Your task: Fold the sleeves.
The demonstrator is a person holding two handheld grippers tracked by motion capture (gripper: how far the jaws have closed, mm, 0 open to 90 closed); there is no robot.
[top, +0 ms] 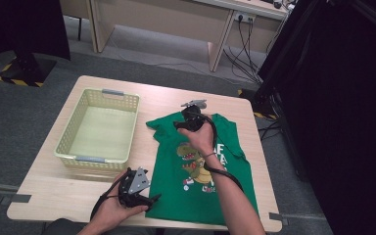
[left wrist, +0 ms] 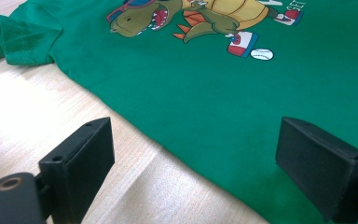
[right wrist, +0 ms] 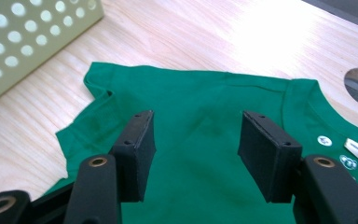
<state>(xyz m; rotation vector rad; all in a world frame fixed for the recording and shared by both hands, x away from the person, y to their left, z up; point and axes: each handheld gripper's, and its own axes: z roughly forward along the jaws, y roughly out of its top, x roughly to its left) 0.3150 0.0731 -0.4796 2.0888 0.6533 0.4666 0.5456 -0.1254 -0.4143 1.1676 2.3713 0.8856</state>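
I have a green dinosaur T-shirt [top: 200, 166] spread flat, print up, on the wooden table [top: 54, 196], just to the right of the pale green perforated basket [top: 99, 128]. The basket holds nothing that I can see, and I judge the work in hand is taking hold of the shirt to fold it, with the basket the likely place for it afterwards.

My right gripper [right wrist: 196, 149] hangs over the shirt's far end, near the collar, above the shoulder on the basket side. Its jaws stand about half open with only flat fabric below them; the pads are not pressing on anything. The sleeve [right wrist: 91, 119] on that side lies just beyond the jaws, toward the basket, and the neck label is off to the other side.

My left gripper [left wrist: 193, 161] sits low at the near corner of the shirt, on the basket side, jaws spread wide and holding nothing. The hem edge runs diagonally between them: one jaw is over bare wood, the other over green cloth.

To do this well, I should bring each gripper down so one pad slides under the fabric edge and the other lands on top, then pinch a single layer. The right one looks too far inboard; I would shift it out to the shoulder seam first. Both ends should lift together so the print stays smooth.
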